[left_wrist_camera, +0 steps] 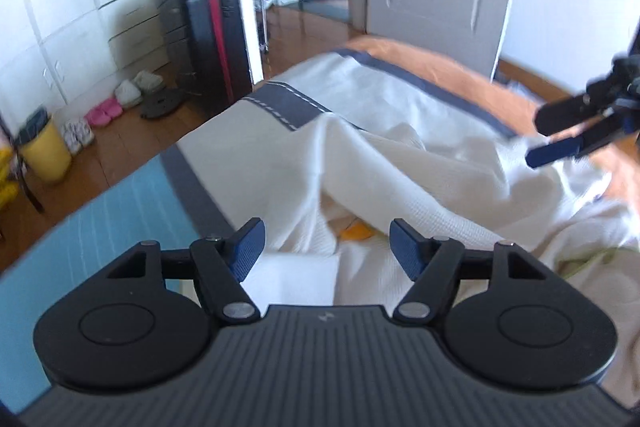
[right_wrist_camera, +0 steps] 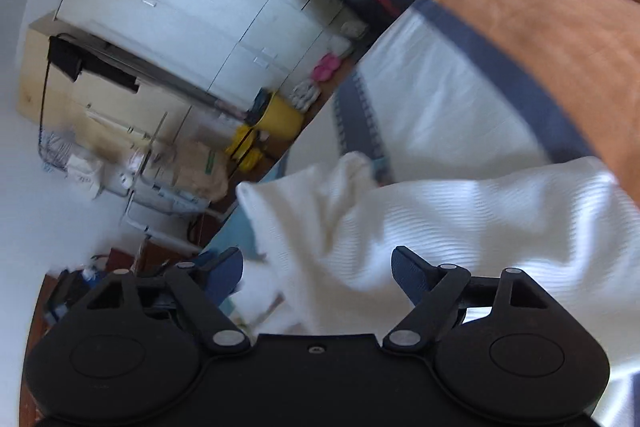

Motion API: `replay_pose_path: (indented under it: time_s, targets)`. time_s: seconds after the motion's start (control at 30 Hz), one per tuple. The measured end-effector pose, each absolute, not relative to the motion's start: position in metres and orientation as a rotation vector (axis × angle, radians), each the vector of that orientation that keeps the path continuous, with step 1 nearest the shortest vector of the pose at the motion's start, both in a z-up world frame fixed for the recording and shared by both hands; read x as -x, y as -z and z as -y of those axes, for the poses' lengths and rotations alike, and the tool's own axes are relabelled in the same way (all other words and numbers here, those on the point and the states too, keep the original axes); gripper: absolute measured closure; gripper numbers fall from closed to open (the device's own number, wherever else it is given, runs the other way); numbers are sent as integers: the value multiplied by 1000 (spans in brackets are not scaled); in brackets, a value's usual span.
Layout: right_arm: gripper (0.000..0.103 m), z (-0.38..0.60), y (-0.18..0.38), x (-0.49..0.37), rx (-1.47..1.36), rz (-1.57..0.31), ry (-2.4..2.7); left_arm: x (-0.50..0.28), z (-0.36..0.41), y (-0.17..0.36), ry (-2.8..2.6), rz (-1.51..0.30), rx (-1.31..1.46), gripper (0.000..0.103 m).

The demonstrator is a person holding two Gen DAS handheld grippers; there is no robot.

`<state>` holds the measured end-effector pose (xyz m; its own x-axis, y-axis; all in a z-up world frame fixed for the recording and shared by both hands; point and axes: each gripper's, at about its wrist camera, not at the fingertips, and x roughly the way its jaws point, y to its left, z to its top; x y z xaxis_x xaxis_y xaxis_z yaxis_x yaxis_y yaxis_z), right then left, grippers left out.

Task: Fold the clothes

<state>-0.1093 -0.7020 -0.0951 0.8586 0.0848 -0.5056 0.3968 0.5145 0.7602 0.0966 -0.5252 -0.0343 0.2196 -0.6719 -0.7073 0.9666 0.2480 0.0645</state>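
Left wrist view alone shows both released tools: left tool (left_wrist_camera: 326, 245), right tool (left_wrist_camera: 560, 139), over white garment (left_wrist_camera: 420, 163).

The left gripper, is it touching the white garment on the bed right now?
Cannot tell. In the left wrist view the left gripper is open above the rumpled white garment, with cloth filling the space between its fingers, but no contact or gap shows plainly.

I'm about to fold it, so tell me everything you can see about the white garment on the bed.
The white garment is a knit with a fine ribbed or waffle texture, soft-looking and thick. It lies unfolded and rumpled on the bed, a raised ridge running across it and something yellow-orange peeking from beneath. In the right wrist view one end sticks up. Both the left gripper and right gripper are open, neither visibly gripping it.
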Motion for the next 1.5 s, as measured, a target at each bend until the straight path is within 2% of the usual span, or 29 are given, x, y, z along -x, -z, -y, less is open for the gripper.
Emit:
replay_pose_path:
  time_s: [0.17,0.27,0.47,0.53,0.57,0.6,0.63,0.67,0.8,1.03,1.23,1.5]
  targets:
    - [18,687,84,97,-852,-591,175,-82,568,46,1208,-573,-653,31]
    - [18,687,85,100,-782,-623,210,-87,581,54,1203,-609,-595,31]
    - [18,691,80,114,-759,-626,212,-110,592,65,1157,-795,-414,7]
    - [18,692,77,119,-761,-617,200,-119,601,76,1056,-818,-435,6]
    - [18,693,76,122,-762,-612,195,-124,603,82,1024,-821,-443,8]
    - [18,694,75,125,-763,-608,189,-128,603,87,1024,-828,-437,27]
    - [18,694,73,127,-764,-603,183,-130,602,90,1049,-831,-432,57]
    - [18,695,72,130,-765,-599,178,-127,599,89,1068,-802,-444,96]
    - [18,697,66,140,-769,-581,155,-102,563,57,1084,-529,-481,97]
    - [18,714,62,175,-866,-472,148,-88,436,-26,1098,-399,-227,97]
    - [18,714,89,174,-839,-630,278,-73,331,-51,1056,-367,-91,97]
    - [18,703,112,160,-819,-767,238,-85,228,-47,879,-401,100,97]
